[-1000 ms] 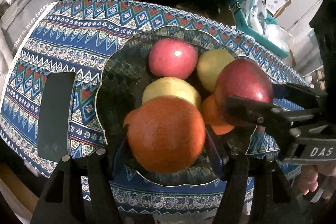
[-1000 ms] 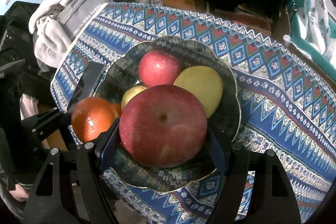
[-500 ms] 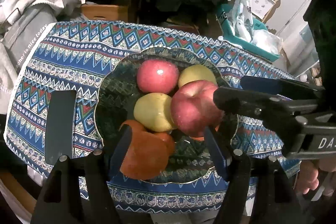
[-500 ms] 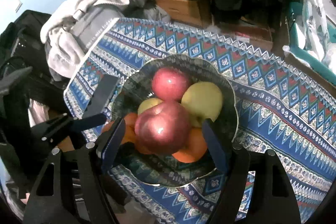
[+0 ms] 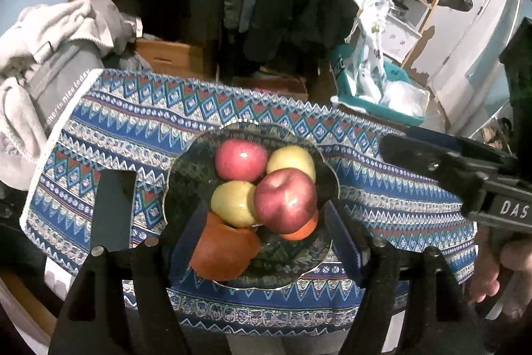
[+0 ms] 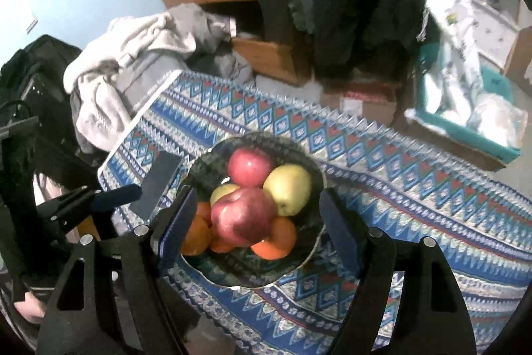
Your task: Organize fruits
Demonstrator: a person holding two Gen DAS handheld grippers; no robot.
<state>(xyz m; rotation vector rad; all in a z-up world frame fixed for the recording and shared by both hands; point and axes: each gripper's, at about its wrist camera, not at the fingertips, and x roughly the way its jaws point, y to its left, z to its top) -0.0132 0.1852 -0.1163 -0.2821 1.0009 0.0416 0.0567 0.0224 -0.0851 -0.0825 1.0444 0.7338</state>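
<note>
A dark glass bowl (image 5: pixel 186 165) (image 6: pixel 312 175) on the patterned tablecloth holds a pile of fruit. A big red apple (image 5: pixel 285 197) (image 6: pixel 242 215) lies on top, beside a second red apple (image 5: pixel 241 158) (image 6: pixel 249 167), two yellow apples (image 5: pixel 292 159) (image 5: pixel 232 203) and several oranges (image 5: pixel 222 250) (image 6: pixel 277 237). My left gripper (image 5: pixel 266 233) is open and empty, above the bowl's near side. My right gripper (image 6: pixel 256 218) is open and empty above the bowl; it also shows at the right of the left wrist view (image 5: pixel 442 155).
A black phone (image 5: pixel 113 208) (image 6: pixel 159 182) lies on the blue patterned tablecloth (image 5: pixel 133 122) left of the bowl. Grey clothes (image 5: pixel 40 55) are heaped at the table's left end. A teal bin with bags (image 5: pixel 375 88) and a wooden shelf stand behind the table.
Both grippers opened and let go of the orange and the big red apple, which now lie in the bowl. Both grippers have drawn back and up from it.
</note>
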